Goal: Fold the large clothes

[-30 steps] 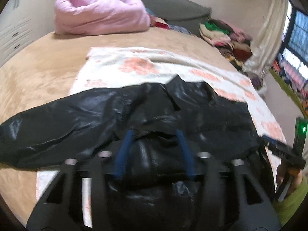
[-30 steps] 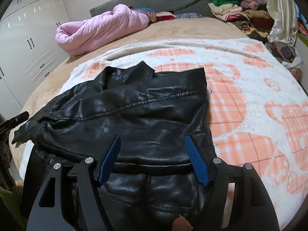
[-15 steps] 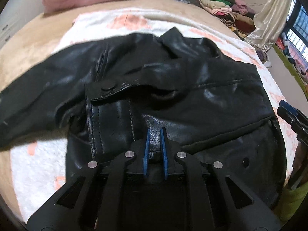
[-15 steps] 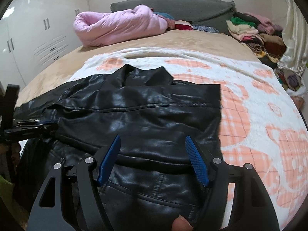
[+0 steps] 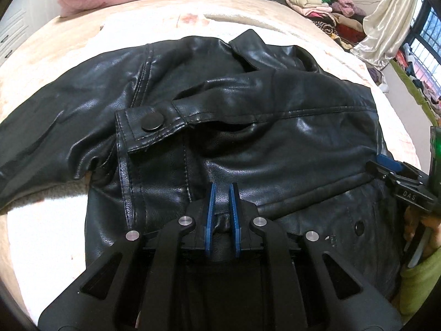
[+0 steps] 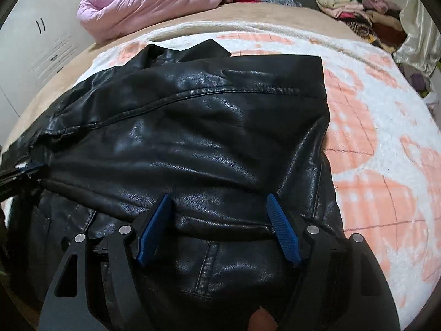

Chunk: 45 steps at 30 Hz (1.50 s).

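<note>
Black leather jacket point(image 5: 248, 127) lies on peach-check blanket point(image 6: 386, 143) on bed, collar at 12 o'clock. Since 1 s ago: L gripper point(image 5: 221, 193) dropped to hem fold at 6 o'clock, jaws pinched nearly closed on a leather ridge. R gripper point(image 6: 219, 207) wide apart, holds nothing, over hem. Judgement: L grip set; R grip pending before next fold.

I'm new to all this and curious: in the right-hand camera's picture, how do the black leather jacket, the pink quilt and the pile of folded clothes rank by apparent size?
1. black leather jacket
2. pink quilt
3. pile of folded clothes

The jacket lies nearest, so its lead is exaggerated.
</note>
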Tool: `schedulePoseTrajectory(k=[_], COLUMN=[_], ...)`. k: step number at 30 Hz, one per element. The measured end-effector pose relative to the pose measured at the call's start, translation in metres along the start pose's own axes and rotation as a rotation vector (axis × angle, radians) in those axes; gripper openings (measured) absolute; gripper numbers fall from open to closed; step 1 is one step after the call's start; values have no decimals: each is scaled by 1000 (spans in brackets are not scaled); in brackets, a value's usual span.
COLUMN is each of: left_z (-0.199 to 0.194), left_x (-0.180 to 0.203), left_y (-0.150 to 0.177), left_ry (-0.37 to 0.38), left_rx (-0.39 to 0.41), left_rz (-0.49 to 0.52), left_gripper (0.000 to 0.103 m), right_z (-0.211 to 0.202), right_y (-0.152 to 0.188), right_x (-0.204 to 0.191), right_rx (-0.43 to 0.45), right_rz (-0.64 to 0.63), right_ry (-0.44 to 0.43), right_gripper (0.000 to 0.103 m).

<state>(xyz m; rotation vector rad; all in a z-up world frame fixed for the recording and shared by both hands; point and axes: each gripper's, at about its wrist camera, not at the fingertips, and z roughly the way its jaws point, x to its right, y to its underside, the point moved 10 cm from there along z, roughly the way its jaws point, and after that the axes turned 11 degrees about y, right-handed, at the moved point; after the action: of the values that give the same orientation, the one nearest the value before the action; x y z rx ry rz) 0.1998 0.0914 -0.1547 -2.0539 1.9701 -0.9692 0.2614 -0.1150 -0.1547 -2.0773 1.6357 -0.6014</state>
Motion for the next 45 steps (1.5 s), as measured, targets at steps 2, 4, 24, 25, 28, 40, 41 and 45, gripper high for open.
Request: schedulePoseTrajectory(k=[2,4,24,25,28,40,41,45], left_z=[0,-2,-51,-55,-64,-91,-94,-105], left_x=[0,1,19,18,16,-4,-8,-22], left_y=[-1,-1,-16,-16,-18,-16,-16,-15], left_ry=[-1,-4,15,10,-19,-68,-75,-109], left_rx=[6,13,137,144,162,211,215,236], left_rz=[4,10,28,25,24,-14,-22,-36], left_gripper=[6,6,74,77,93,94,94,94], right_z=[-3,-10,-92,-95,-103,-119,-121,-128], right_y=[-1,-2,-16,-18,-21,-29,-30,-35], right_x=[0,0,-20,-22,-28,-64,-69,-85], right_rx=[11,34,181,186,204,233,238,251], right_rz=[9,34,46,45,40,-32,-39,-60], right_ry=[5,2,-19,-21,-18,-15,-18,-30], right_gripper=[71,71,97,98,98,99,99,99])
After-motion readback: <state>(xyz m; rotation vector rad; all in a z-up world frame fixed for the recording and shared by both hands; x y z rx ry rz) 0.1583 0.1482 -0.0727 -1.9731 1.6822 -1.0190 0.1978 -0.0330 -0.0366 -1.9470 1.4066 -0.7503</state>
